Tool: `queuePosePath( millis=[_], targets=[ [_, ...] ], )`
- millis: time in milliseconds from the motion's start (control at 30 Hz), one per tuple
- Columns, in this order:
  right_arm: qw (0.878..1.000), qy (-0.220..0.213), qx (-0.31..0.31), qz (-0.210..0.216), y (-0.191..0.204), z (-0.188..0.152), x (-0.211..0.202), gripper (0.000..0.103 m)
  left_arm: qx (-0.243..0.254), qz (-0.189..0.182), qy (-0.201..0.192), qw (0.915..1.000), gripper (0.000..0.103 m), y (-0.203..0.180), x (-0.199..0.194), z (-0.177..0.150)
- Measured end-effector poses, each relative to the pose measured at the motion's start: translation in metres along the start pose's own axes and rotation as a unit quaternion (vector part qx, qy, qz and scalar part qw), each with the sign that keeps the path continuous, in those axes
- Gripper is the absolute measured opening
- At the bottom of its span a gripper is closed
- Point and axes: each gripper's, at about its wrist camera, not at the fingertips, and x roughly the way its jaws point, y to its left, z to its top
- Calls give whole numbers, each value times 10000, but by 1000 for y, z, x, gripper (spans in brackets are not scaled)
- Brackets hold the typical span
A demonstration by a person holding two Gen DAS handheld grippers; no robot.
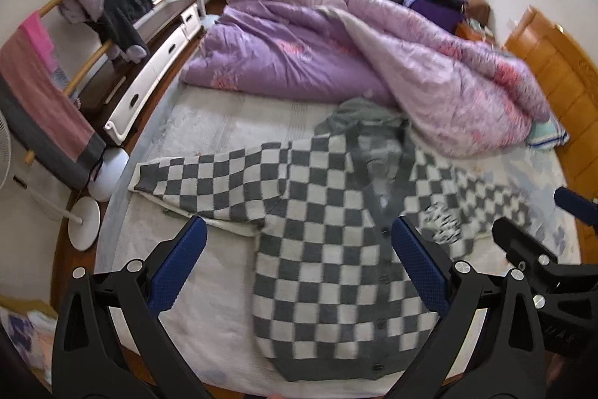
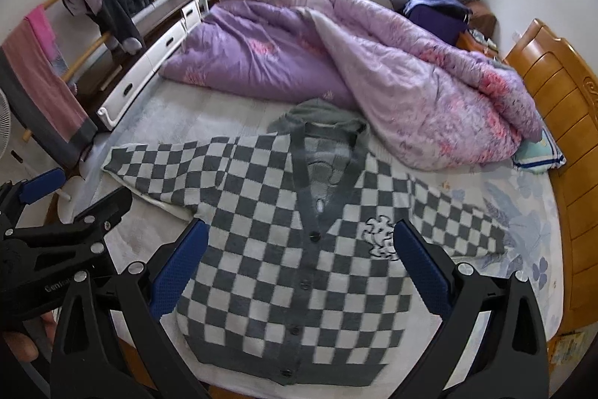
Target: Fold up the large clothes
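A grey and white checkered cardigan (image 1: 329, 242) lies spread flat, face up, on the bed, buttoned, with both sleeves stretched sideways; it also shows in the right wrist view (image 2: 284, 249). My left gripper (image 1: 299, 230) is open and empty, hovering above the cardigan's left half near the hem. My right gripper (image 2: 301, 234) is open and empty above the cardigan's middle. The right gripper also appears at the right edge of the left wrist view (image 1: 530, 242), and the left gripper at the left edge of the right wrist view (image 2: 74, 204).
A crumpled purple quilt (image 2: 336, 62) fills the far half of the bed, touching the cardigan's collar. A wooden headboard (image 2: 557, 144) stands at right. A clothes rack (image 2: 67, 36) with hung garments, a white drawer unit (image 2: 149, 70) and a fan base (image 1: 84, 223) stand at left.
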Motion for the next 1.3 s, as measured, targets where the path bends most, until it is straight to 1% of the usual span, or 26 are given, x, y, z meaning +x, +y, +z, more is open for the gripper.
queuePosePath(
  millis=[67,133,267,300,367,400,467,533,567,600,633,700,767,800,833,900,933,967,1033,1067,1100,1167,1200,1233,1267,1300],
  targets=[
    [9998,108,12,-176,20,5,22,96,114,28,63,9999,98,24,26,2],
    [9993,206,42,-300,39,10,45,96,163,-63,104,9998,98,49,50,3],
    [9985,365,158,-376,78,20,92,96,37,-225,398,9989,98,109,100,4],
    [9983,383,168,-404,85,22,101,96,-68,-420,452,9981,98,133,118,4],
    [9982,431,198,-359,102,25,123,96,-274,-526,595,9965,98,166,142,1],
    [9983,435,238,-297,109,26,133,96,-482,-665,668,9944,98,195,161,-1],
    [9975,571,383,-191,123,28,160,96,-877,-845,696,9901,98,234,185,-7],
    [9959,710,558,1,133,27,189,95,-1486,-796,752,9828,98,289,216,-14],
    [9951,783,601,67,138,27,202,93,-1683,-790,713,9800,98,307,226,-18],
    [9944,824,640,159,142,27,214,84,-1955,-723,677,9757,98,334,242,-22],
    [9932,911,679,256,146,26,230,80,-2212,-673,635,9708,98,357,255,-25],
    [9899,1101,776,439,152,23,258,68,-2806,-865,567,9542,98,397,279,-32],
    [9865,1223,883,632,155,21,280,62,-3452,-1001,466,9320,98,432,299,-41],
    [9856,1254,906,688,156,20,287,57,-3765,-1069,387,9194,97,451,313,-46],
    [9833,1313,962,810,158,18,298,53,-3904,-1071,377,9136,97,460,320,-49],
    [9797,1407,1027,993,160,14,317,46,-4064,-1042,349,9071,96,475,337,-52],
    [9783,1442,1050,1056,161,13,325,44,-4131,-1067,336,9038,93,481,345,-54],
    [9772,1472,1073,1092,162,12,331,42,-4211,-1130,353,8993,84,486,354,-55],
    [9750,1503,1128,1183,164,10,341,42,-4348,-1274,427,8904,81,489,365,-58],
    [9745,1507,1158,1191,165,9,347,42,-4387,-1254,513,8884,81,491,374,-60],
    [9741,1514,1179,1195,166,9,351,42,-4371,-1232,564,8891,80,487,377,-60],
    [9720,1525,1239,1292,167,9,360,42,-4387,-1229,546,8885,80,490,382,-61],
    [9712,1520,1266,1330,167,9,363,42,-4402,-1242,543,8876,78,492,385,-62],
    [9704,1540,1283,1349,168,8,368,42,-4410,-1240,535,8873,72,494,387,-62],
    [9695,1564,1307,1365,169,8,373,39,-4428,-1184,552,8871,59,496,389,-64],
    [9685,1576,1336,1394,169,8,376,36,-4450,-1154,598,8860,55,498,392,-65]
  ],
)
